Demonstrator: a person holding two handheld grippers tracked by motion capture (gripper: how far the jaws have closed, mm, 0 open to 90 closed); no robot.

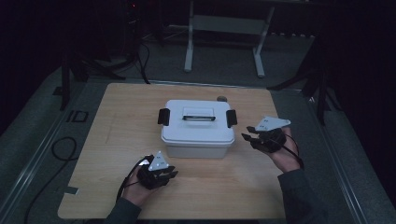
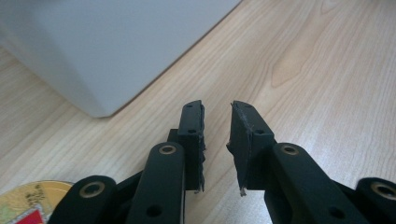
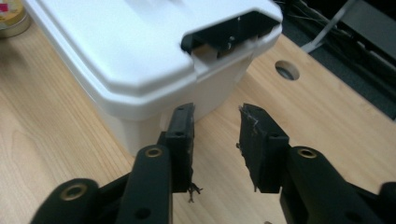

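A white plastic box (image 1: 197, 126) with a lid, a top handle and a black latch at each end stands in the middle of the wooden table (image 1: 116, 107). My left gripper (image 1: 170, 175) rests low at the box's front left corner. In the left gripper view its jaws (image 2: 217, 109) stand a little apart over bare wood, with the box corner (image 2: 107, 46) just ahead. My right gripper (image 1: 247, 137) hovers by the box's right end. Seen in the right gripper view, its jaws (image 3: 215, 112) are open and hold nothing, below the black latch (image 3: 231, 32).
A round gold tin (image 2: 32, 200) lies close beside my left gripper and appears again past the box (image 3: 11, 16). A cable hole (image 3: 287, 70) is cut in the table behind the box. A metal frame (image 1: 224, 28) stands on the dark floor beyond.
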